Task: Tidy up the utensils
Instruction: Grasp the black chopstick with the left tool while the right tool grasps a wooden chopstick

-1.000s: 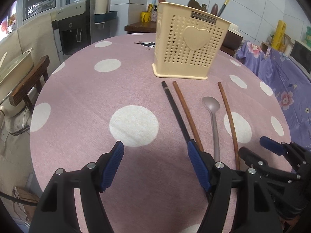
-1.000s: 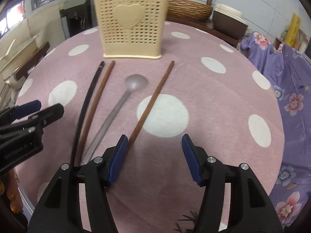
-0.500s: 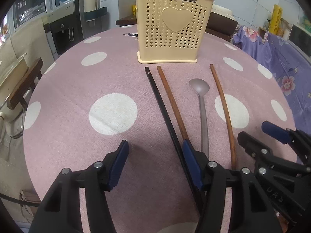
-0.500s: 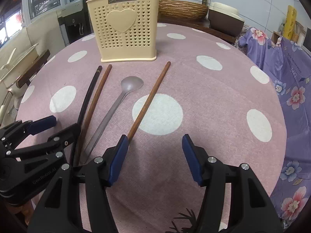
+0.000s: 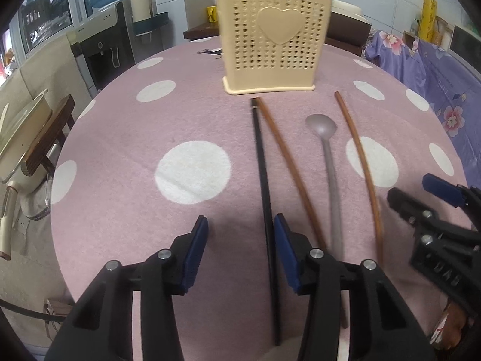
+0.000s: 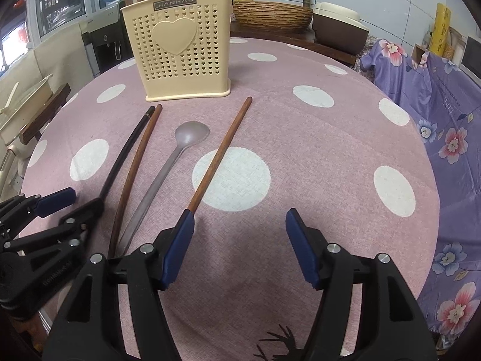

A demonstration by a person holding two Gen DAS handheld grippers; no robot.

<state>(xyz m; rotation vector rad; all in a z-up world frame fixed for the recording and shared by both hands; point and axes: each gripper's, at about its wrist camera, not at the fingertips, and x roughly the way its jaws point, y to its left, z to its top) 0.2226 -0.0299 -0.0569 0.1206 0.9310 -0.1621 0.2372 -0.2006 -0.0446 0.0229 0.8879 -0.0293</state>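
Note:
A cream perforated utensil holder (image 5: 272, 40) (image 6: 180, 45) stands on the pink dotted table, with several utensils in it. In front lie a black chopstick (image 5: 263, 165) (image 6: 126, 153), a brown chopstick (image 5: 285, 156) (image 6: 135, 165), a grey spoon (image 5: 326, 147) (image 6: 177, 147) and a second brown chopstick (image 5: 359, 156) (image 6: 222, 150). My left gripper (image 5: 240, 240) is open, its right finger just right of the black chopstick's near part. My right gripper (image 6: 240, 228) is open; its left fingertip sits at the near end of the right brown chopstick.
The round table (image 6: 315, 138) drops off at the left and near edges. A wooden chair (image 5: 45, 138) and a water dispenser (image 5: 102, 48) stand left. A purple floral cloth (image 6: 436, 96) lies right. A woven basket (image 6: 270, 15) sits behind the holder.
The left gripper has narrowed its opening and shifted right and down, bringing the black chopstick between its fingers. The right gripper has edged forward toward the right brown chopstick's end.

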